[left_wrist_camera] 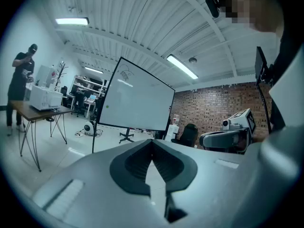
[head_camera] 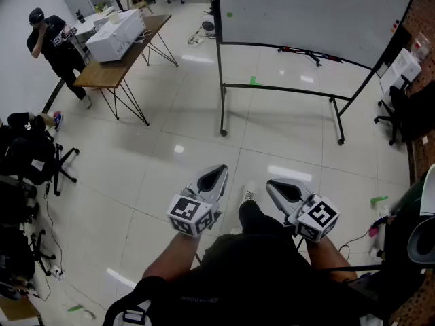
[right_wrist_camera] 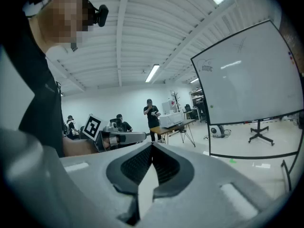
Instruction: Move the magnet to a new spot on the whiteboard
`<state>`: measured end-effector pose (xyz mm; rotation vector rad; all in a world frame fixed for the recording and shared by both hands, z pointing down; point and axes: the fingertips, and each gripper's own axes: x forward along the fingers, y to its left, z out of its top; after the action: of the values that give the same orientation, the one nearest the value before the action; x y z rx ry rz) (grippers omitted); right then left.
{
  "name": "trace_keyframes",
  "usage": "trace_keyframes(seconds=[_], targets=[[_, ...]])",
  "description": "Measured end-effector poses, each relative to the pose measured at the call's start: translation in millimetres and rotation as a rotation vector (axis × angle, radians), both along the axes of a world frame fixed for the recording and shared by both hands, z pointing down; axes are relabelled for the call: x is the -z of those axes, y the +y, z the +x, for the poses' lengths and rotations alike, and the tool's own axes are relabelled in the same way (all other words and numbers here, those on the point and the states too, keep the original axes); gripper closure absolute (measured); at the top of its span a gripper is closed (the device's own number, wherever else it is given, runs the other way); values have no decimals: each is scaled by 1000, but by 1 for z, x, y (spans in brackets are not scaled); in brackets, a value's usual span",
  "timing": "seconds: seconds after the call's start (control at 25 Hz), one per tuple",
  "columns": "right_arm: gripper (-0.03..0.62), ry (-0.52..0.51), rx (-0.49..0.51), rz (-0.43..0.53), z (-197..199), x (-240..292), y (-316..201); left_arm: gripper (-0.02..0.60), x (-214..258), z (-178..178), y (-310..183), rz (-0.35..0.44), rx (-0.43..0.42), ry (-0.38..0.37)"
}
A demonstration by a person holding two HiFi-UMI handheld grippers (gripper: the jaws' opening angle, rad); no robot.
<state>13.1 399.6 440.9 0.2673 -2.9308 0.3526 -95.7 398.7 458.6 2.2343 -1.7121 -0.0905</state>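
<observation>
Magnet (head_camera: 230,14): small green dot, upper left of whiteboard (head_camera: 319,12), far across room in head view. Left gripper (head_camera: 221,170) & right gripper (head_camera: 270,185) sit near, low by person's legs, well apart from board. Left gripper view: fingers pressed together, nothing btwn; board far ahead. Right gripper view: fingers together too, empty; board at right.
</observation>
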Motion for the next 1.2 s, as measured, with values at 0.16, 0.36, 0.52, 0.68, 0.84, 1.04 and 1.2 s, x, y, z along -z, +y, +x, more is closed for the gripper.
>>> trace_keyframes(seconds=[0.16,0.36,0.52,0.68,0.84,1.04,1.2], targets=[[594,-19,-4,-11,-29,-5,-39,567,4,-24,-31,11,19,-5],[594,-50,63,-28,-86,-3,-94,566,2,-68,-74,-22,69,-29],[594,-92,114,19,-129,16,-147,567,16,-109,-121,-11,122,-45],[594,-115,100,41,-164,27,-202,566,38,-143,-166,32,139,-72],[594,-127,105,93,-183,34,-249,566,40,-161,-218,58,127,-91],[594,-78,56,77,-184,18,-313,567,38,-164,-278,80,127,-105],[594,-69,10,51,-179,14,-333,566,29,-159,-304,45,71,-87]])
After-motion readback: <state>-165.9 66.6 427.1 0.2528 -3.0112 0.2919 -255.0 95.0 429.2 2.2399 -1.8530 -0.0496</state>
